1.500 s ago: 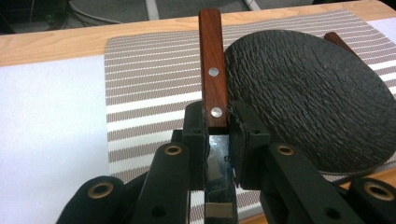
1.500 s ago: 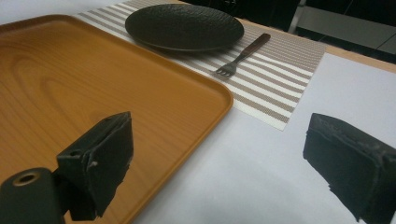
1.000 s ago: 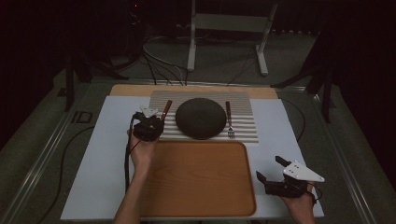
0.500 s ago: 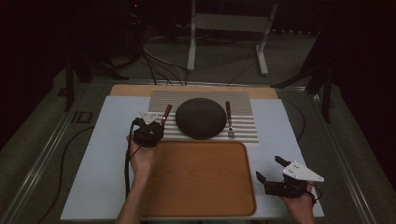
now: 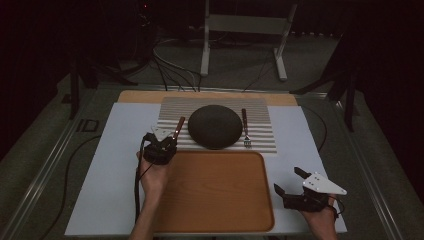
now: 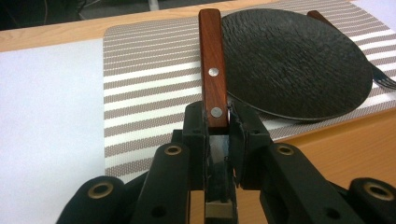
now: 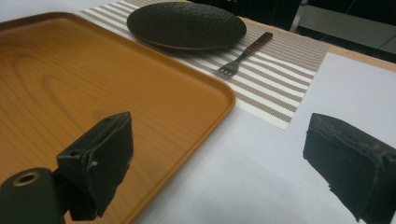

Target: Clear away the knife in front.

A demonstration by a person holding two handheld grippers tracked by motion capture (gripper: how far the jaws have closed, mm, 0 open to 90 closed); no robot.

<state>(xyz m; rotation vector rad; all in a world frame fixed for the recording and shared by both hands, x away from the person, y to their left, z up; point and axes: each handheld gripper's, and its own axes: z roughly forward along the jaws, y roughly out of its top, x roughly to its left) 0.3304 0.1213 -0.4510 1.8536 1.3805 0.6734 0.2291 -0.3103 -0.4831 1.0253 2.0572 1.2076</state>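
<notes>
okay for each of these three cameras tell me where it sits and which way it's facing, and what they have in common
High view: above the person's side of the table, looking forward and down; both forearms, left gripper and right gripper show.
Left gripper view: on the left gripper, looking along its jaws, shut on the knife beside the black plate.
Right gripper view: on the right gripper, jaws apart, facing across the wooden tray toward the fork.
Shared: plate, striped placemat and fork appear in all three.

Ahead of our left claw [image 6: 218, 135], the dark plate [image 6: 299, 60] sits just right of the wooden handle [image 6: 211, 65] pinched between its jaws, leaving open striped mat [image 6: 140, 93] to the left. Our right claw [image 7: 224, 158], jaws spread, has bare tabletop [image 7: 261, 154] ahead; the tray [image 7: 93, 93] rim borders its left, the fork [image 7: 240, 56] lies beyond.
</notes>
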